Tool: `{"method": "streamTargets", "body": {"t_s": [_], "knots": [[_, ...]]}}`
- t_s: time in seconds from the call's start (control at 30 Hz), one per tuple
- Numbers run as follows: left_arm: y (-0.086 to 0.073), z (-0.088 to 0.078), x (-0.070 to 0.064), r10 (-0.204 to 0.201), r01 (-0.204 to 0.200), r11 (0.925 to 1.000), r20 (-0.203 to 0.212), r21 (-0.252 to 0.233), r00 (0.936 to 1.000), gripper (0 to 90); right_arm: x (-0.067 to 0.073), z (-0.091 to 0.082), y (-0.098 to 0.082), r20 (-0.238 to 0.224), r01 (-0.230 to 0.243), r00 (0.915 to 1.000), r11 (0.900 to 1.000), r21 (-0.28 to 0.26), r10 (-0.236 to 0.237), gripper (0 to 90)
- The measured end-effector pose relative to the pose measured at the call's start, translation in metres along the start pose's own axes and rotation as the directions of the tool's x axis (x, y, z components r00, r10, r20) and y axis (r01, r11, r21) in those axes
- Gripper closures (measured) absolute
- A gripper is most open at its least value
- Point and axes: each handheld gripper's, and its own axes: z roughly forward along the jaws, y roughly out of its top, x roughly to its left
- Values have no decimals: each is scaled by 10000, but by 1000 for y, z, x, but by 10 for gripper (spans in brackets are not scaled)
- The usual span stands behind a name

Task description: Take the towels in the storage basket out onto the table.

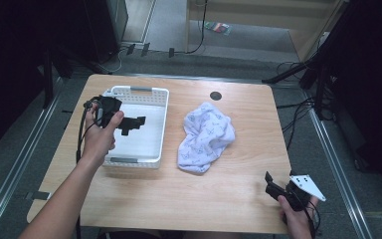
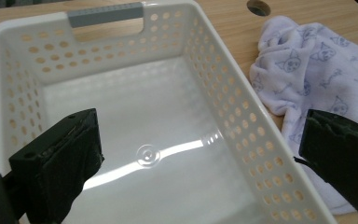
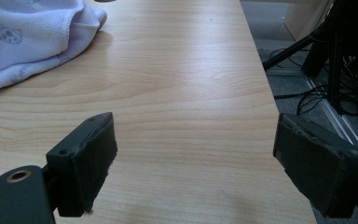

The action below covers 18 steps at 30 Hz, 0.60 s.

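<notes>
Since the crumpled printed cloth [image 1: 205,136] looks soft and light, pinch a raised fold at its 6 o'clock edge; both the left gripper [image 1: 132,123] and right gripper [image 1: 273,185] have jaws apart.

A table [image 1: 238,189] stands in the middle, with a basket [image 1: 155,94] on its left half and a cloth [image 1: 206,137] lying just to the right of the basket, apart from it. Behind the cloth, near the far edge, a round hole [image 1: 216,95] sits in the tabletop. The left gripper [image 1: 132,124] hangs over the basket's inside, jaws pointing right toward the cloth. The right gripper [image 1: 273,186] is at the near right corner, well in front of the cloth and to its right, over bare tabletop. Beyond the table's right edge, cables [image 1: 298,112] lie on the floor. Behind the table stands a shelf [image 1: 258,15].
</notes>
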Motion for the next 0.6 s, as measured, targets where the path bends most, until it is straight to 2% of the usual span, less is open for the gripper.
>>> {"method": "streamTargets", "body": {"t_s": [0.17, 0.2, 0.33, 0.6], "knots": [[-10, -14, 20, -218, 215, 9997, -228, -119, 9995, 0, 0, 0, 0, 23, -45, 10000, 10000, 29, 45, 137], [-10, -14, 20, -218, 215, 9997, -228, -119, 9995, 0, 0, 0, 0, 23, -45, 10000, 10000, 29, 45, 137], [-18, -23, 34, -342, 330, 9991, -486, -256, 9982, 0, 0, 0, 0, 31, -44, 10000, 10000, 46, 43, 136], [-38, -37, 59, -765, 740, 9964, -612, -422, 9952, 0, 0, 0, 0, 46, -35, 10000, 10000, 65, 35, 137]]}}
